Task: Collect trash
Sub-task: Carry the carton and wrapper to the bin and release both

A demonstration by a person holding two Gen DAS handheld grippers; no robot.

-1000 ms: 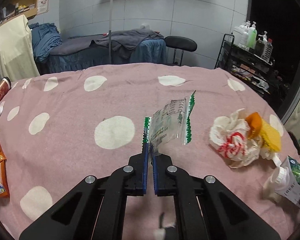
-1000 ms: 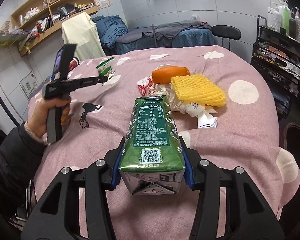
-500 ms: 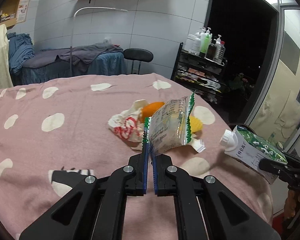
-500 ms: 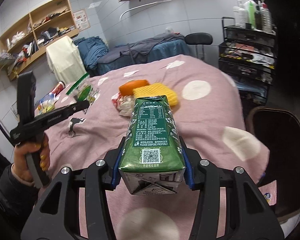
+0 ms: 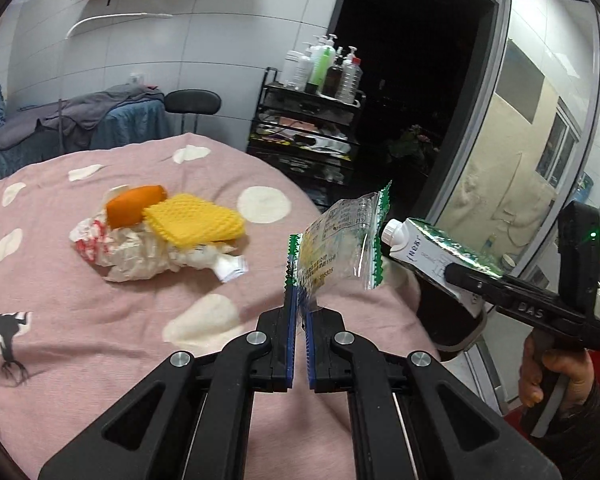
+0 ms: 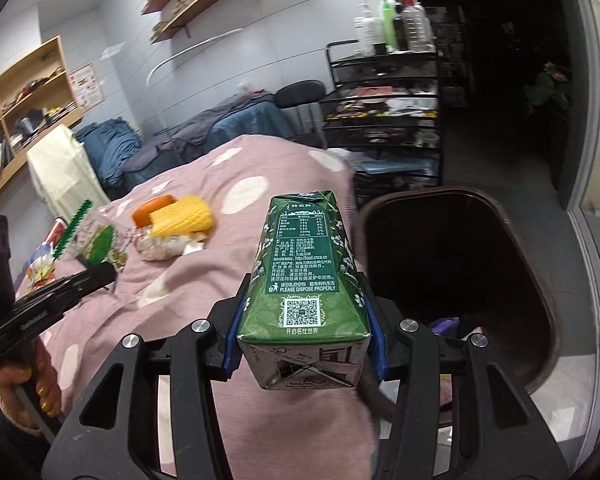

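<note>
My left gripper [image 5: 299,300] is shut on a clear plastic wrapper with green edges [image 5: 340,244], held above the table's right edge; the wrapper also shows in the right wrist view [image 6: 96,236]. My right gripper [image 6: 302,312] is shut on a green milk carton [image 6: 304,264], held beside the dark trash bin [image 6: 548,292]; the carton shows in the left wrist view [image 5: 432,252]. A pile of crumpled white plastic [image 5: 132,248], an orange piece [image 5: 134,204] and yellow foam netting [image 5: 196,222] lies on the pink dotted tablecloth [image 5: 80,320].
A black rack with bottles [image 6: 384,92] stands behind the bin. A black chair [image 5: 192,102] and a bed with clothes [image 5: 68,124] are at the back. Snack packets [image 6: 40,264] lie at the table's far left. A glass door [image 5: 540,140] is on the right.
Both grippers have swung right toward the table's edge with their loads. The bin has come fully into the right wrist view and the carton is now next to its opening.
</note>
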